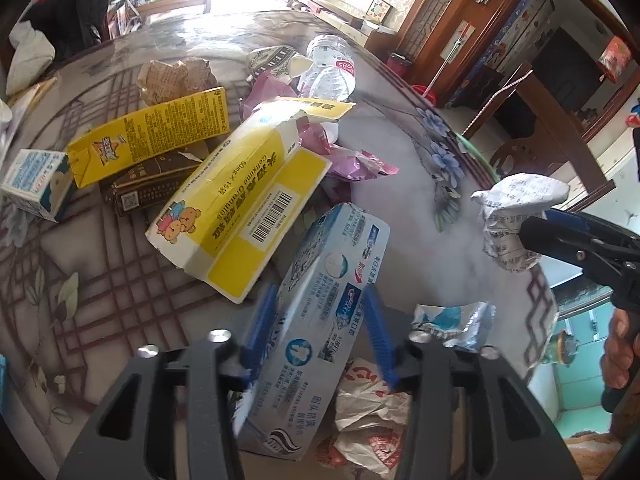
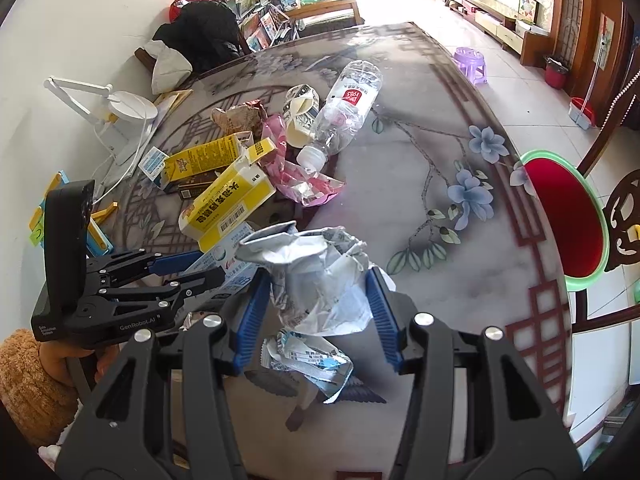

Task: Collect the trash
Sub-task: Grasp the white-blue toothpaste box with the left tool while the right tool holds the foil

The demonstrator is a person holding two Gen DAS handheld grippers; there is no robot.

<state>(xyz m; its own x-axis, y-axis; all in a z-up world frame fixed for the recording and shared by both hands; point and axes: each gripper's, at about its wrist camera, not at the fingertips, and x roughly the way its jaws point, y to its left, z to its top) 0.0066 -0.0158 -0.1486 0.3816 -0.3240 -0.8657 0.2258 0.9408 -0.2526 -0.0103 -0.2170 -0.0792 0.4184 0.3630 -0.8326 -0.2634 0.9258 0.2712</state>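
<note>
My left gripper point(image 1: 320, 336) is shut on a blue-and-white toothpaste box point(image 1: 320, 320), its blue fingers pressing both sides; it also shows at the left of the right wrist view point(image 2: 176, 272). My right gripper point(image 2: 320, 316) is shut on a crumpled white printed paper point(image 2: 320, 280) and holds it above the table; the same paper point(image 1: 516, 224) shows at the right of the left wrist view. Trash lies piled on the table: a large yellow-and-white medicine box point(image 1: 240, 208), a yellow carton point(image 1: 148, 136), a clear plastic bottle point(image 2: 348, 108), and pink wrappers point(image 2: 296, 176).
The table point(image 2: 420, 240) has a flower-patterned top. A small silver-blue wrapper point(image 2: 312, 364) lies below the held paper. A red bin with a green rim point(image 2: 568, 216) stands off the table's right edge, beside a wooden chair. A white desk lamp point(image 2: 116, 112) stands at the left wall.
</note>
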